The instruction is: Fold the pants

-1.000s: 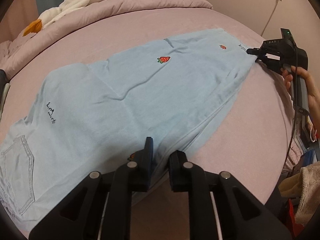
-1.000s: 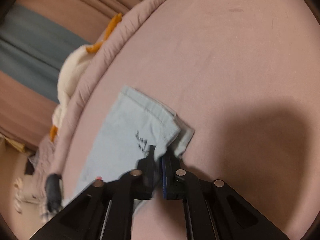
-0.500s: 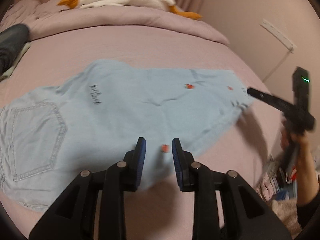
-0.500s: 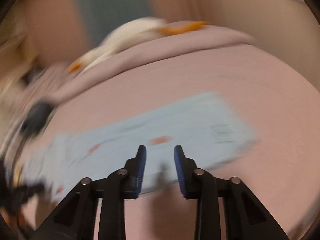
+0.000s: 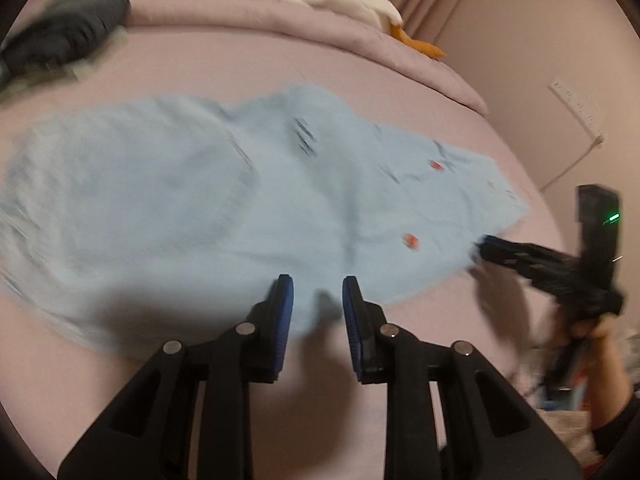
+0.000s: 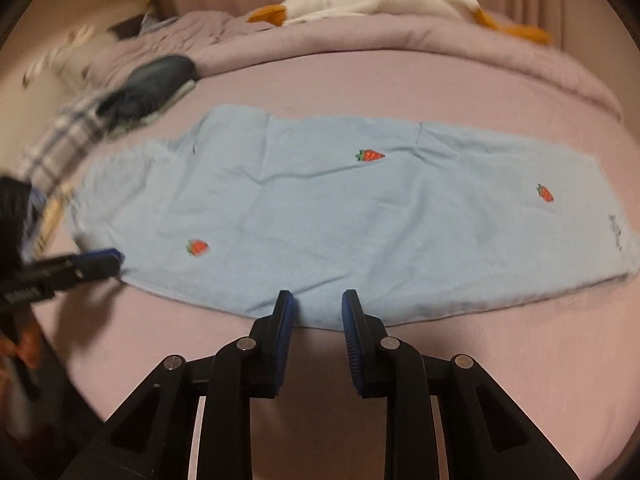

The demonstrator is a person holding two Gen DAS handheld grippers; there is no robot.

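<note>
both wrist cams look down fwd, close over bed, sharing the pants from opposite ends.

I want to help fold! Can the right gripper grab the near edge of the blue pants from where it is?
Probably yes. The right gripper has its fingers apart, closing a little, nothing between them, just at the near edge of the pants. Nothing lies in between.

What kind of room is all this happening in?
Most likely a bedroom. The blue pants lie spread on a bed with a pink sheet, a rumpled quilt is bunched at its far side, and a stuffed goose rests on top.
</note>
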